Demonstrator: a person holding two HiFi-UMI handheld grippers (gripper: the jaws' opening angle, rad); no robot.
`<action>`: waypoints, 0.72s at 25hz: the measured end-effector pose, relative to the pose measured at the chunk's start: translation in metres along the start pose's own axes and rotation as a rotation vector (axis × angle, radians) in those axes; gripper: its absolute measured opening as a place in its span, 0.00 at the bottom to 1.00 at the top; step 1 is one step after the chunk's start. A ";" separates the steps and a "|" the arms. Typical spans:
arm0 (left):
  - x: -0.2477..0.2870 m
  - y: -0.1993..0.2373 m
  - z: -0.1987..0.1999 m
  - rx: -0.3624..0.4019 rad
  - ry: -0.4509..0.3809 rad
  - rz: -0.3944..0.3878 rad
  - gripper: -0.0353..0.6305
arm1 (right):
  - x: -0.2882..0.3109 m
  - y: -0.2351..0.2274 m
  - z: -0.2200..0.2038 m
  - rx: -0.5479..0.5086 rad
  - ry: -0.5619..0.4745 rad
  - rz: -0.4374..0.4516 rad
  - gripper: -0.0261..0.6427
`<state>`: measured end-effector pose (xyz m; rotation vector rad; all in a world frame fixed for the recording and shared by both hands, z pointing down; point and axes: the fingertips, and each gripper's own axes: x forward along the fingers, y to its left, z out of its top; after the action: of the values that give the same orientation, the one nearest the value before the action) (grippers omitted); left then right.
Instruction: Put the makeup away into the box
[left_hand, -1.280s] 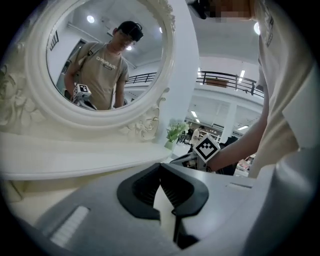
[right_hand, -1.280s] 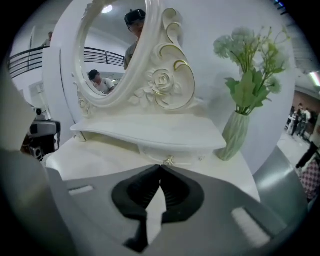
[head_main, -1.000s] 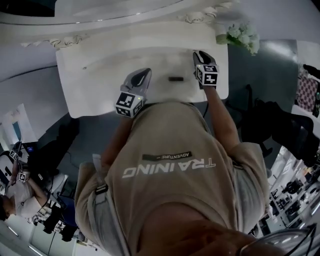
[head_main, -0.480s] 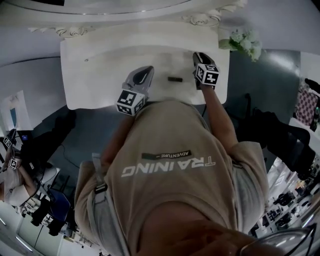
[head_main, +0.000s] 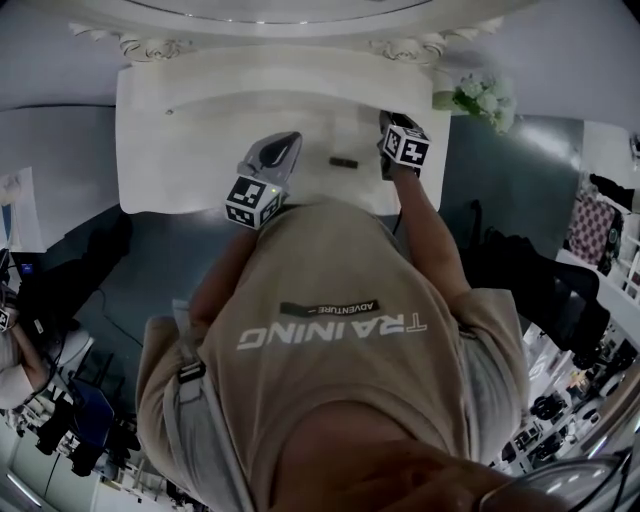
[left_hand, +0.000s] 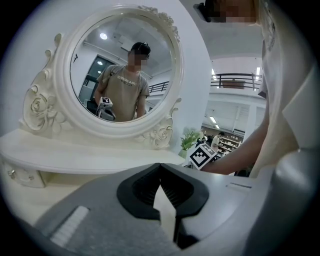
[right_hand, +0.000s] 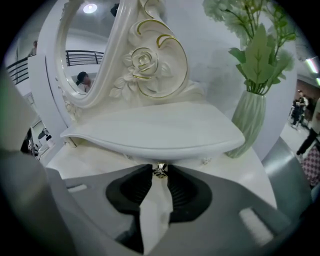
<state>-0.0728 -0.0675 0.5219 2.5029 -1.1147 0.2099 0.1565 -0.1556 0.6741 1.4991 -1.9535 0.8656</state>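
The left gripper (head_main: 284, 146) and right gripper (head_main: 388, 124) were positioned over the near part of the white dressing table (head_main: 170, 150). A small dark object (head_main: 344, 161) lay between them. Flowers (head_main: 480, 90) stood at far right.

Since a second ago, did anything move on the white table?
Hardly. The right gripper has just been closing its fingers, and they now seem to pinch the small gold knob. Both grippers kept their places, the left gripper is shut, and the dark little item still lies on the table.

A white surface (head_main: 180, 150) is seen at upper frame; a small dark item (head_main: 344, 161) is laid centrally, a flower vase (head_main: 478, 85) at upper right.
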 end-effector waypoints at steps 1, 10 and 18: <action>-0.002 0.001 0.001 0.004 -0.002 -0.001 0.06 | 0.001 0.000 -0.001 0.001 0.005 -0.002 0.19; -0.016 -0.001 -0.002 0.089 0.012 -0.025 0.06 | -0.007 0.001 -0.003 0.011 0.006 -0.016 0.19; -0.022 0.006 -0.003 0.075 0.009 -0.020 0.06 | -0.019 0.008 -0.025 -0.032 0.038 0.001 0.19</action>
<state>-0.0922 -0.0544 0.5203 2.5754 -1.0974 0.2618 0.1537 -0.1229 0.6755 1.4531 -1.9319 0.8538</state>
